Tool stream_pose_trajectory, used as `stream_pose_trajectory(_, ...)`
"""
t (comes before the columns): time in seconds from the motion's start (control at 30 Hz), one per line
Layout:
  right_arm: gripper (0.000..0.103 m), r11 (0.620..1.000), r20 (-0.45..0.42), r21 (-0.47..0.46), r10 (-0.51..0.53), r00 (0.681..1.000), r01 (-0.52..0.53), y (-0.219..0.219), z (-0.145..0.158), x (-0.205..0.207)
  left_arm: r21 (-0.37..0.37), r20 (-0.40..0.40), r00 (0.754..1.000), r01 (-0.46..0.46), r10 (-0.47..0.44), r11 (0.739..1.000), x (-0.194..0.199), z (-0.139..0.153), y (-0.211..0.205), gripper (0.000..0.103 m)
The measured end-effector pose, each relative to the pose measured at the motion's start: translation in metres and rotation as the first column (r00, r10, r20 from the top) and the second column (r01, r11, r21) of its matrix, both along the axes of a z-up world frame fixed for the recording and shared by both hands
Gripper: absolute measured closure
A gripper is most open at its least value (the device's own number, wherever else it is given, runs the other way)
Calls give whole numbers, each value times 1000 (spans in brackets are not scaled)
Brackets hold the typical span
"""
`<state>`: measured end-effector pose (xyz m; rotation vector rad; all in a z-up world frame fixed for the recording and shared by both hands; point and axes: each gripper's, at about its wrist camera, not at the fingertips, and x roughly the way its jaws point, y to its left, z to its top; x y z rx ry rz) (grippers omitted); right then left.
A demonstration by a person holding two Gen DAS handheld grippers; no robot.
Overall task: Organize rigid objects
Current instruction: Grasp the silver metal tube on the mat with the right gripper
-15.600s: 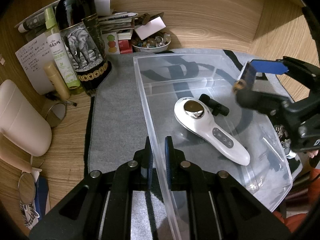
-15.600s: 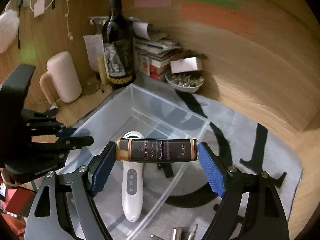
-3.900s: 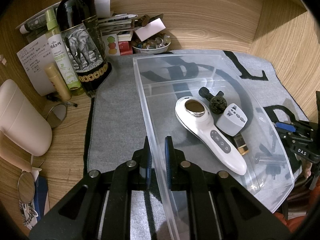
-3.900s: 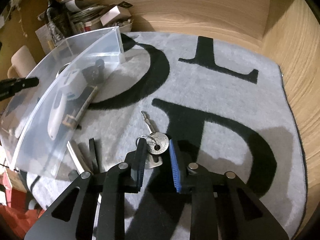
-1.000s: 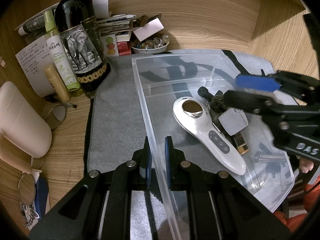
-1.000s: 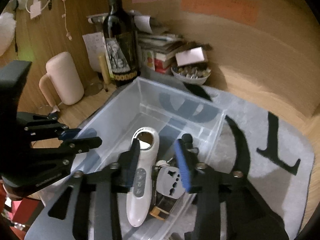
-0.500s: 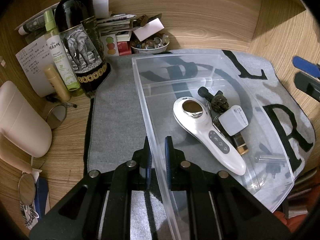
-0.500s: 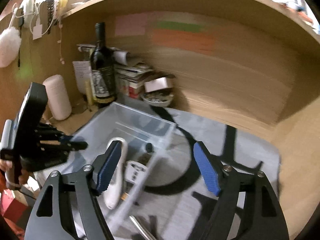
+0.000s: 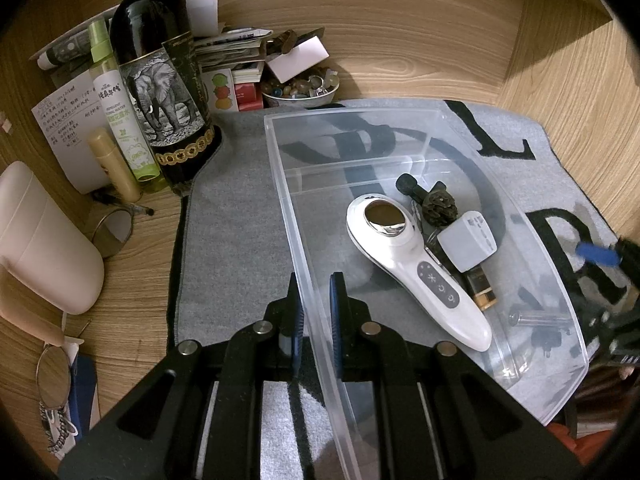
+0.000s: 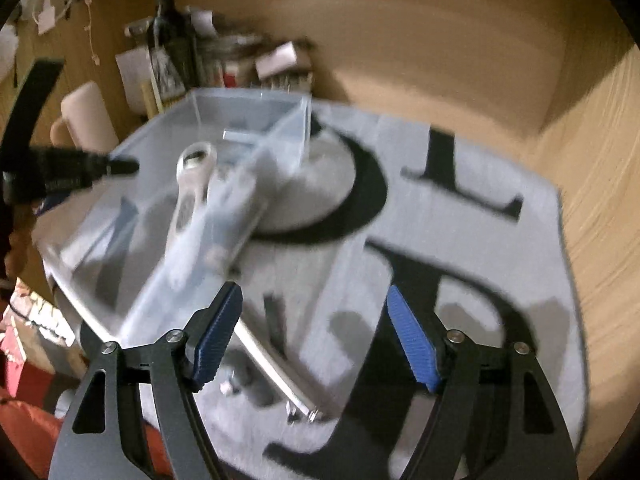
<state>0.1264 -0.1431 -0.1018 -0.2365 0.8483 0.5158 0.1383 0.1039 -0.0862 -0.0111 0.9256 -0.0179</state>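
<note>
So the left gripper (image 9: 316, 320) is clamped tight on the near wall of the clear plastic bin (image 9: 440, 120), bottom centre of its view. Inside the bin, centre-right: a white handheld massager (image 9: 416, 272), a white travel adapter (image 9: 466, 246) touching it, plus a dark beaded thing (image 9: 440, 208) just above. The right gripper (image 10: 314, 338) has its blue pads spread wide with nothing between them, over the grey lettered mat (image 10: 460, 232). Its view is blurry, with a metal rod (image 10: 276, 376) lying lower centre.

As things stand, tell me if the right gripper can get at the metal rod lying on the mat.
Probably yes: the right gripper is open and empty above the metal rod, with nothing between them.
</note>
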Motion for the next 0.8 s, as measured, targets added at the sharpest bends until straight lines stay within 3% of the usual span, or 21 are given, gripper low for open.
stream_pose_trajectory(0.23, 32, 999, -80, -32, 8, 997, -11, -4, -29, -8, -1, 0, 1000, 1, -1, 1000, 0, 0, 0, 93)
stream_pose_trajectory(0.33, 35, 1000, -113, 3, -11, 994, 11, -14, -34, -5, 0, 0, 1000, 2, -2, 1000, 0, 0, 0, 93)
stream_pose_trajectory(0.4, 49, 1000, -120, -2, -22, 993, 22, -18, -35, -3, 0, 0, 1000, 2, -2, 1000, 0, 0, 0, 93)
stream_pose_trajectory(0.63, 58, 999, -78, -44, -3, 997, -1, -10, -37, -8, -1, 1, 1000, 1, -1, 1000, 0, 0, 0, 93)
stream_pose_trajectory(0.7, 78, 999, -67, -36, 19, 998, -22, -7, -37, -10, -1, 0, 1000, 2, -2, 1000, 0, 0, 0, 93)
stream_pose_trajectory(0.77, 88, 999, -56, -43, 19, 998, -21, -4, -37, -9, -1, 0, 1000, 2, -2, 1000, 0, 0, 0, 93)
stream_pose_trajectory(0.8, 89, 999, -54, -45, 14, 998, -17, -4, -37, -7, -1, 0, 1000, 3, -3, 1000, 0, 0, 0, 93)
